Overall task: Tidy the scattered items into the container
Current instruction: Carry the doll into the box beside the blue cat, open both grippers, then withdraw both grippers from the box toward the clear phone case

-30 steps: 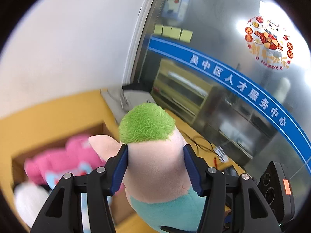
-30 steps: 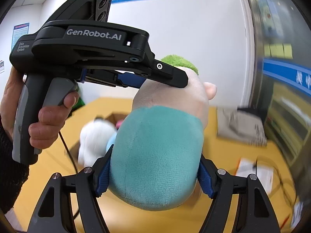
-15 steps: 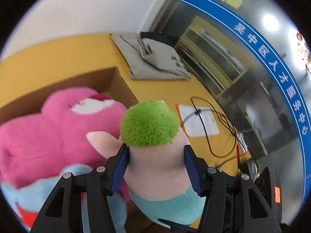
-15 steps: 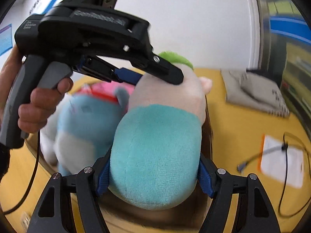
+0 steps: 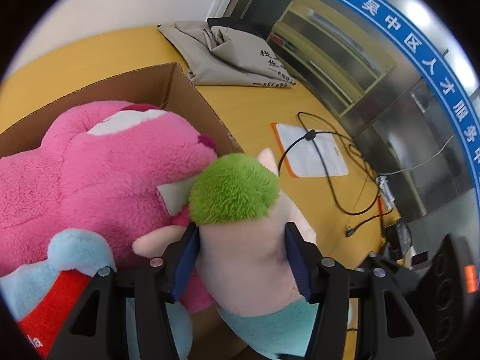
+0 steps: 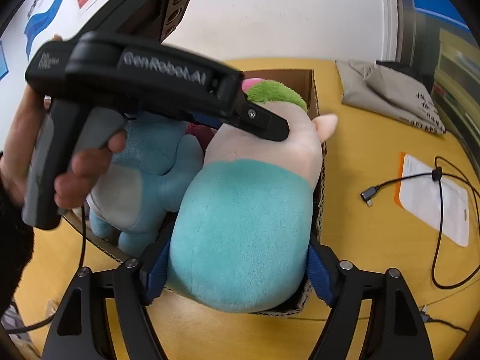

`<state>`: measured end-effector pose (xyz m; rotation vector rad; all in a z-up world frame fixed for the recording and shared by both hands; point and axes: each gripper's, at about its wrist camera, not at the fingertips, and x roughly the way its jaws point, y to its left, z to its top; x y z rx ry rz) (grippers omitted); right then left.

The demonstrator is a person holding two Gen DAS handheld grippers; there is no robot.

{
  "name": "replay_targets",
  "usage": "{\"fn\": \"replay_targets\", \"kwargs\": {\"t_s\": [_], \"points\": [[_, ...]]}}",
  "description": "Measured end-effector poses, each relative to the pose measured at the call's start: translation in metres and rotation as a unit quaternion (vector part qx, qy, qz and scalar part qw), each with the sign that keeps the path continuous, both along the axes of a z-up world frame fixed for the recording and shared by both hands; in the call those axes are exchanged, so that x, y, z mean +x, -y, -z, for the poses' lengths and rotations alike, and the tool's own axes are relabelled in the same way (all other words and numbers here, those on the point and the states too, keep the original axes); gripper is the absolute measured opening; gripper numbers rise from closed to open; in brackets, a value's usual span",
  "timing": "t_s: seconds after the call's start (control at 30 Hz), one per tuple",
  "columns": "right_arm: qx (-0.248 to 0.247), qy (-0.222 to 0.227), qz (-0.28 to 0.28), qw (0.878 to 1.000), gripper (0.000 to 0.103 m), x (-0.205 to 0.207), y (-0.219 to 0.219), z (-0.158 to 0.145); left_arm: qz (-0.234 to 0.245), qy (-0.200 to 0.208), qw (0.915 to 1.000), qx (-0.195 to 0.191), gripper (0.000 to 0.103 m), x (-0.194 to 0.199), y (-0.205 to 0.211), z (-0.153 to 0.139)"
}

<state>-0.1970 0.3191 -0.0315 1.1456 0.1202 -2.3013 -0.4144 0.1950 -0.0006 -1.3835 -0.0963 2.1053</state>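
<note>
Green-haired plush (image 6: 240,234) now lowered into box (image 5: 192,96); teal-bodied, both tools clamping.

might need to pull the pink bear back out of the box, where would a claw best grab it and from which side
Probably by the pink plush bear's rounded upper bulge, from above. It lies wedged in the cardboard box, whose walls block the sides; the blue plush and green-haired doll crowd its near edge. The soft top is the only exposed part a claw could pinch. Both claws are now shut on the doll.
</note>
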Motion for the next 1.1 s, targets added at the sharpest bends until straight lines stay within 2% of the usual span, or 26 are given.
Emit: {"fn": "replay_targets", "kwargs": {"t_s": [0.07, 0.2, 0.3, 0.37, 0.5, 0.57, 0.6, 0.63, 0.67, 0.7, 0.73, 0.8, 0.93, 1.03, 1.1], "points": [[-0.004, 0.003, 0.003, 1.0, 0.084, 0.007, -0.005, -0.004, 0.0, -0.001, 1.0, -0.007, 0.056, 0.0, -0.001, 0.002], [-0.009, -0.021, 0.011, 1.0, 0.088, 0.027, -0.016, -0.025, -0.01, -0.001, 0.9998, -0.016, 0.06, -0.003, -0.008, 0.003], [-0.018, -0.042, 0.03, 0.998, 0.093, 0.045, -0.029, -0.043, -0.019, -0.003, 0.9998, 0.001, 0.062, -0.002, -0.003, -0.002], [-0.027, -0.046, 0.041, 0.998, 0.093, 0.048, -0.033, -0.048, -0.03, -0.015, 0.9994, 0.005, 0.062, 0.006, 0.003, -0.016], [-0.055, -0.054, 0.047, 0.996, 0.092, 0.053, -0.038, -0.056, -0.042, -0.085, 0.9955, 0.005, 0.06, 0.04, 0.026, -0.071], [-0.063, -0.066, 0.048, 0.995, 0.093, 0.065, -0.038, -0.063, -0.06, -0.129, 0.9897, 0.017, 0.06, 0.068, 0.049, -0.104], [-0.066, -0.071, 0.047, 0.994, 0.094, 0.075, -0.036, -0.068, -0.07, -0.155, 0.9852, 0.022, 0.064, 0.092, 0.063, -0.122], [-0.069, -0.075, 0.047, 0.994, 0.097, 0.083, -0.034, -0.073, -0.08, -0.171, 0.9818, 0.022, 0.072, 0.11, 0.073, -0.131], [-0.072, -0.079, 0.048, 0.993, 0.103, 0.09, -0.033, -0.075, -0.093, -0.186, 0.9779, 0.019, 0.075, 0.129, 0.083, -0.139], [-0.072, -0.084, 0.051, 0.993, 0.103, 0.097, -0.032, -0.078, -0.112, -0.202, 0.9729, 0.011, 0.08, 0.154, 0.096, -0.145], [-0.071, -0.095, 0.058, 0.991, 0.103, 0.104, -0.03, -0.081, -0.128, -0.212, 0.9689, 0.001, 0.08, 0.172, 0.103, -0.148], [-0.066, -0.113, 0.065, 0.989, 0.103, 0.117, -0.023, -0.085, -0.167, -0.221, 0.9602, -0.034, 0.08, 0.213, 0.121, -0.146], [-0.024, -0.139, 0.057, 0.988, 0.103, 0.139, 0.008, -0.084, -0.236, -0.23, 0.9408, -0.077, 0.08, 0.277, 0.147, -0.131], [-0.028, -0.144, 0.057, 0.988, 0.103, 0.155, 0.025, -0.088, -0.288, -0.227, 0.9227, -0.118, 0.08, 0.311, 0.162, -0.111], [-0.03, -0.148, 0.063, 0.987, 0.103, 0.162, 0.031, -0.09, -0.312, -0.219, 0.9154, -0.129, 0.08, 0.328, 0.172, -0.098]]}}
